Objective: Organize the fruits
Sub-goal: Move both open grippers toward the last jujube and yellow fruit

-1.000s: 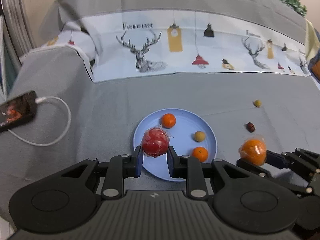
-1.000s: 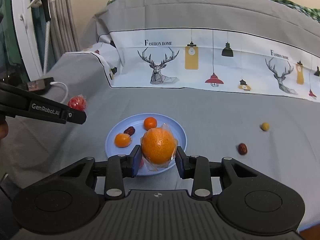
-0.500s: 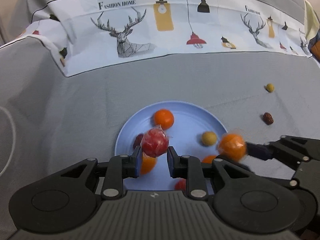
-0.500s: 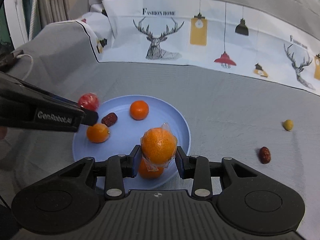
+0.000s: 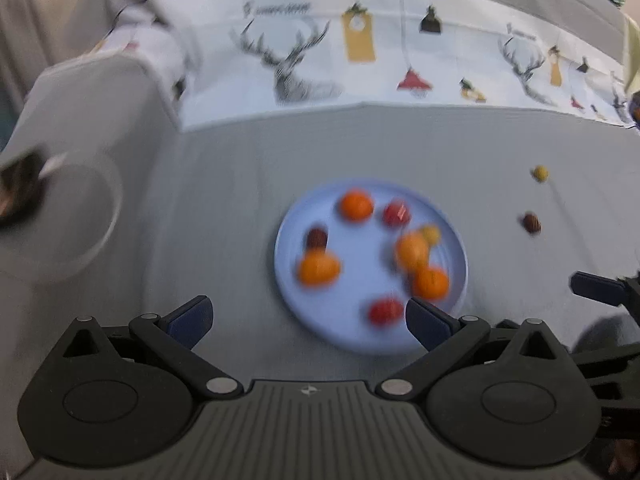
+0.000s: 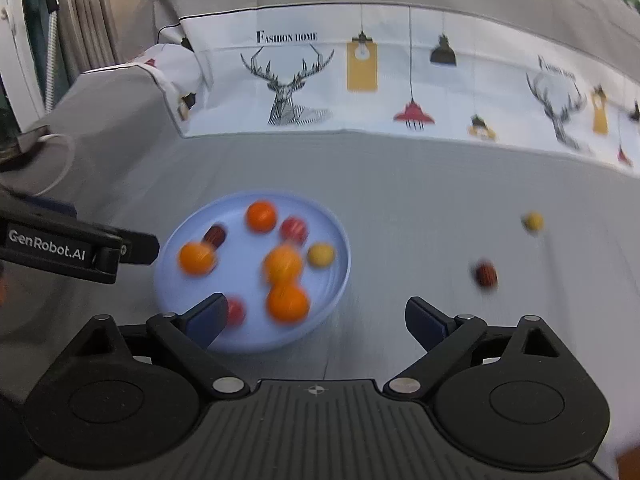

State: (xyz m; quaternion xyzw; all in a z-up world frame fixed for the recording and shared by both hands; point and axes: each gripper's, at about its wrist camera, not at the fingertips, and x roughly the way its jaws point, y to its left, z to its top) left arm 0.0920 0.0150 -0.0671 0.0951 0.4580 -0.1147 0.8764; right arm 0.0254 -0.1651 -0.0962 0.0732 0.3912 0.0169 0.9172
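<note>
A light blue plate (image 5: 360, 332) (image 6: 340, 248) on the grey cloth holds several fruits: oranges (image 5: 318, 267) (image 6: 287, 303), red fruits (image 5: 396, 214) (image 6: 294, 229), a dark date (image 5: 317, 237) and a yellow fruit (image 6: 321, 255). A wrapped orange (image 5: 412, 251) (image 6: 283, 266) lies mid-plate. My left gripper (image 5: 308, 318) is open and empty just before the plate. My right gripper (image 6: 316, 316) is open and empty at the plate's near right edge. Both views are motion-blurred.
A small yellow fruit (image 5: 540, 173) (image 6: 533, 222) and a dark red date (image 5: 531, 223) (image 6: 485, 274) lie on the cloth right of the plate. A phone with a white cable (image 5: 24, 192) lies far left. A printed deer cloth (image 6: 360, 80) rises behind.
Both grippers have opened and pulled back. The red fruit and the wrapped orange they held now lie on the plate.
</note>
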